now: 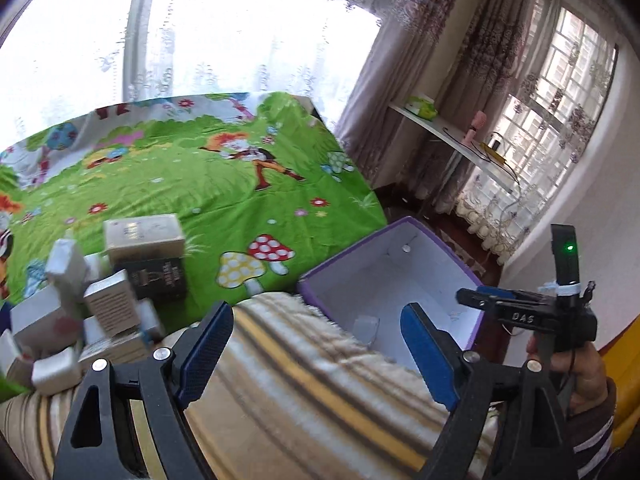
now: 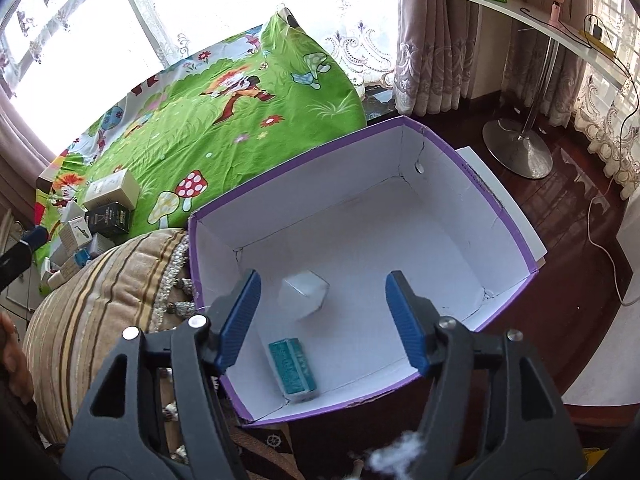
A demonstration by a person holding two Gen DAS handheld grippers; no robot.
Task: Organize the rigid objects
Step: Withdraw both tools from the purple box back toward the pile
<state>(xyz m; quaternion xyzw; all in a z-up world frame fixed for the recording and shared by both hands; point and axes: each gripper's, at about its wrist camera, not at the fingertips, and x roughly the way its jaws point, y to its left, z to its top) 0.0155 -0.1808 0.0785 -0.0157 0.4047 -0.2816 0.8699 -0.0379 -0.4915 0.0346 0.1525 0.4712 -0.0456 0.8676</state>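
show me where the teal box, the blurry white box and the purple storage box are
teal box [image 2: 294,368]: right wrist view, on its top face.
white box [image 2: 304,294]: right wrist view, on its blurred front face.
purple storage box [image 2: 472,160]: right wrist view, on its far-right rim.

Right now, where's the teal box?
In the right wrist view, the teal box lies inside the purple carton, by its near left corner, just nearer than the blurred white box.

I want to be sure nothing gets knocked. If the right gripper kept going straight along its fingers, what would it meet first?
Probably the small white box, blurred between the open right gripper fingers, inside the purple bin. Depth is unclear; otherwise, the bin's white floor.
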